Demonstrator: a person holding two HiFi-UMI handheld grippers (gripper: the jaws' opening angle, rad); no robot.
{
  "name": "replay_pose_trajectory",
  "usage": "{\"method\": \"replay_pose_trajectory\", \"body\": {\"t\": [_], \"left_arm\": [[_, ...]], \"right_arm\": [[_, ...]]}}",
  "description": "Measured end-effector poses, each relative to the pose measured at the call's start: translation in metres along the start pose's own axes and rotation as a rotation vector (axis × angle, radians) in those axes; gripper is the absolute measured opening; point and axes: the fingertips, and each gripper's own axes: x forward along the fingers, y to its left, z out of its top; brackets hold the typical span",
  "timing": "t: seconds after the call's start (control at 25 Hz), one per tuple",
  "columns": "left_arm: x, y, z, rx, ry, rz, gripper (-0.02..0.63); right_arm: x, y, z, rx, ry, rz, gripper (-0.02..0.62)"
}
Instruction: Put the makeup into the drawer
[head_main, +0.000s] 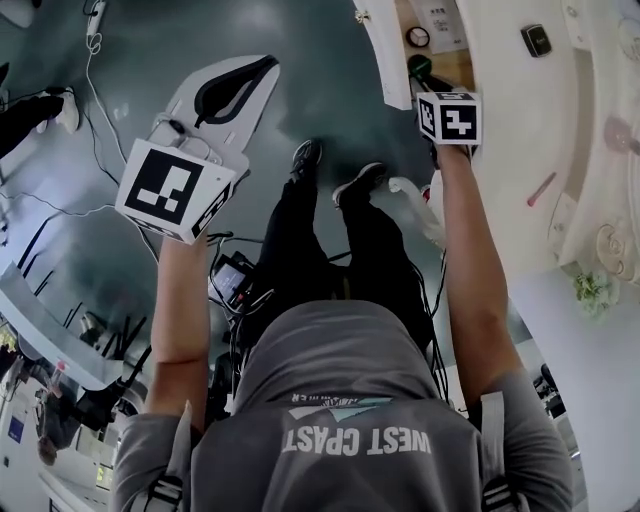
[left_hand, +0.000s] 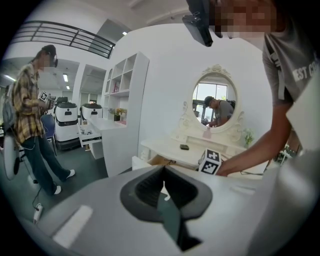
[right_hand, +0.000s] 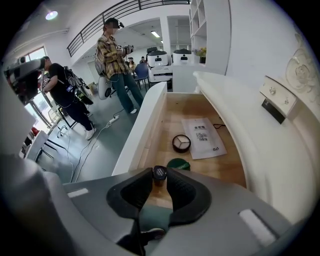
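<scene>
In the right gripper view my right gripper (right_hand: 159, 179) points steeply down over the open wooden drawer (right_hand: 165, 125). It is shut on a small black round makeup pot (right_hand: 159, 172), pinched between the fingertips. On the drawer's bottom lie a round compact (right_hand: 181, 143), a white sachet (right_hand: 202, 137) and a dark green round lid (right_hand: 178, 163). The head view shows this gripper's marker cube (head_main: 448, 118) above the drawer (head_main: 440, 62). My left gripper (head_main: 236, 88) is held out over the dark floor, left of the drawer, jaws together and empty; its tips (left_hand: 164, 169) face the vanity.
The white vanity table (left_hand: 172, 151) carries an oval mirror (left_hand: 215, 101). On its top lie a pink stick (head_main: 541, 188) and a black box (head_main: 536, 39). A person in a plaid shirt (left_hand: 31, 115) stands left by white shelves (left_hand: 125, 95). Cables (head_main: 95, 90) trail over the floor.
</scene>
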Motion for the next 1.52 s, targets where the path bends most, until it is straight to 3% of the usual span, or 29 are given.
{"method": "replay_pose_trajectory", "body": {"t": [0.52, 0.88, 1.24, 1.52], "left_arm": [[-0.006, -0.008, 0.014, 0.023, -0.019, -0.013, 0.003], [-0.025, -0.03, 0.057, 0.083, -0.063, -0.044, 0.003], [-0.049, -0.079, 0.118, 0.163, -0.123, -0.11, 0.003], [-0.075, -0.118, 0.162, 0.23, -0.168, -0.161, 0.003]], "right_arm": [[-0.016, -0.002, -0.006, 0.031, 0.031, -0.005, 0.12], [-0.085, -0.005, 0.013, 0.067, -0.067, -0.035, 0.126], [-0.211, 0.001, 0.035, 0.072, -0.284, -0.048, 0.099], [-0.341, 0.016, 0.054, 0.081, -0.566, -0.06, 0.002]]}}
